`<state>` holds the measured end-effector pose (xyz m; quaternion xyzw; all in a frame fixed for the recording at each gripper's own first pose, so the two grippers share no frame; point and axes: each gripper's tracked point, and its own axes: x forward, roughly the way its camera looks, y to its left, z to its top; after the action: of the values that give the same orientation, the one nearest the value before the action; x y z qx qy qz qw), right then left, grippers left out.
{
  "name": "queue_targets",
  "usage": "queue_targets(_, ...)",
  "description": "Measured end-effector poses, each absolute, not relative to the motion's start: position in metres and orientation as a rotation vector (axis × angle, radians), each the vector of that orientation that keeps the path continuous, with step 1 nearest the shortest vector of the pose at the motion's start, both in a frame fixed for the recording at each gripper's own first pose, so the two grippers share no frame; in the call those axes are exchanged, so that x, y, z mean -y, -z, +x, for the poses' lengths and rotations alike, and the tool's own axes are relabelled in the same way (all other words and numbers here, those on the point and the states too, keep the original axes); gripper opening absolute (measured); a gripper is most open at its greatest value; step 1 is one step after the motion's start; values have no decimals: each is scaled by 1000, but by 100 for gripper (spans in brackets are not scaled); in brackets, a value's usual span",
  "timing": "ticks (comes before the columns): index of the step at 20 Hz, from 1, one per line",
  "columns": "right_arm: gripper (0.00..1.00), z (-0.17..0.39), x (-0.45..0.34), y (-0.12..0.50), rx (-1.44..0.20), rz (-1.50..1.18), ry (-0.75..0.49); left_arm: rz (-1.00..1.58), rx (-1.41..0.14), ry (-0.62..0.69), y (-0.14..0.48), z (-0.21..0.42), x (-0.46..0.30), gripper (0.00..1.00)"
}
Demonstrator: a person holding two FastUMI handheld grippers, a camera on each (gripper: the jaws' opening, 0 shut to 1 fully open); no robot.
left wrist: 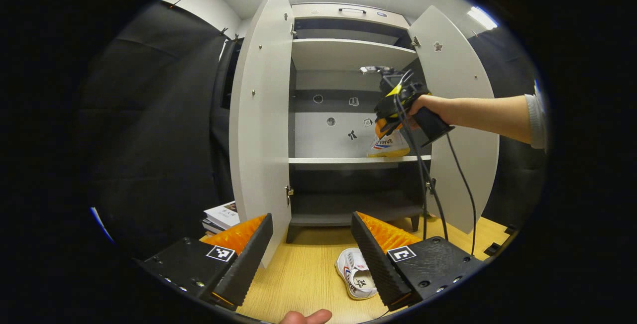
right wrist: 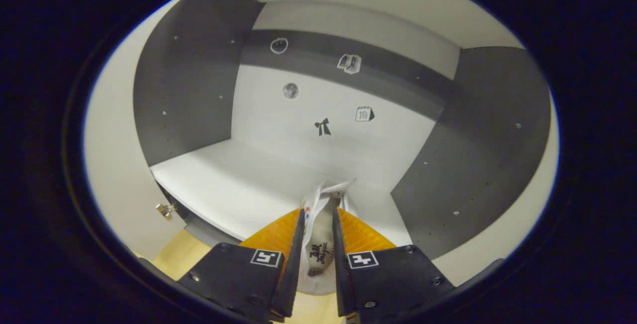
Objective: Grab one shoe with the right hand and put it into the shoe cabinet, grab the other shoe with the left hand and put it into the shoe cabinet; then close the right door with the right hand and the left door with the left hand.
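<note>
My left gripper (left wrist: 312, 249) held wide open over the wooden floor (left wrist: 308, 269), a white shoe (left wrist: 355, 273) lying between my fingers, ahead the open shoe cabinet (left wrist: 348, 115), my right gripper (left wrist: 393, 110) holding the other shoe (left wrist: 389, 146) at its middle shelf (left wrist: 338, 161), books (left wrist: 221, 216) stacked left.

Bright ceiling panels (left wrist: 481, 17) overhead, even light, sharp centre, strong fisheye bending at edges

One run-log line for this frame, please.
stage: first shoe going in | right gripper: shut on shoe over middle shelf | left gripper: open, above floor shoe | doors: open
</note>
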<state>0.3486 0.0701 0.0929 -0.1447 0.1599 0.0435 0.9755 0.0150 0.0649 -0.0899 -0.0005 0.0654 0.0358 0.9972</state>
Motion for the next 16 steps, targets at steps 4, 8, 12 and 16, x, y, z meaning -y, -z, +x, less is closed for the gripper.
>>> queue_targets(4, 49, 269, -60, -109, -156, -193, -124, -2, -134, -46, 95, 20, -54, 95)
queue_targets(8, 72, 200, -45, -80, -86, -108, -115, 6, -151, -19, 104, 25, -41, 95)
queue_targets(12, 77, 150, -26, -41, -1, -90, -71, -22, -197, 10, 120, 25, -29, 95)
queue_targets(16, 100, 105, -14, -7, 69, -101, -18, -45, -258, 25, 148, 24, -23, 95)
